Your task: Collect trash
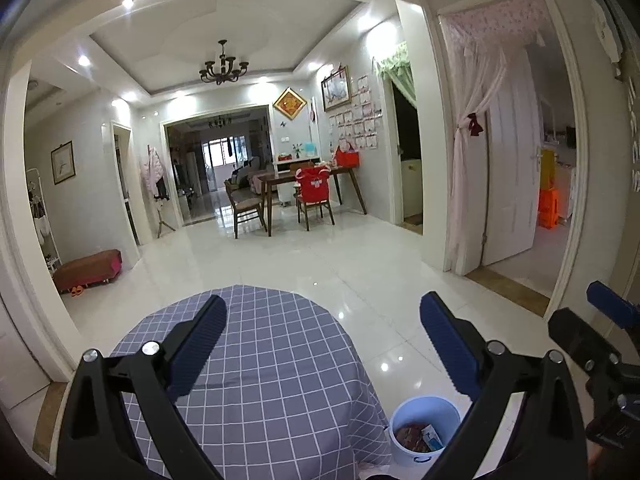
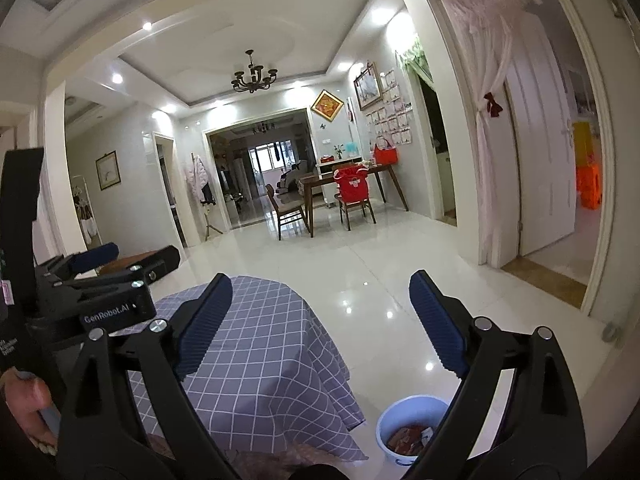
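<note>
A light blue trash bin (image 1: 424, 432) stands on the floor right of a table with a purple checked cloth (image 1: 256, 368). The bin holds red and blue wrappers (image 1: 418, 436). My left gripper (image 1: 324, 344) is open and empty, held above the table's far edge. My right gripper (image 2: 320, 324) is open and empty, above the table's right side. The bin (image 2: 408, 428) and its wrappers (image 2: 408, 438) show low in the right wrist view. The table cloth (image 2: 256, 352) bears no trash where it shows. Each gripper appears at the edge of the other's view.
White glossy tile floor (image 1: 320, 264) stretches ahead. A dining table with chairs (image 1: 304, 192) stands far back. A red low bench (image 1: 88, 268) sits at the left wall. An open doorway with a pink curtain (image 1: 480, 152) is on the right.
</note>
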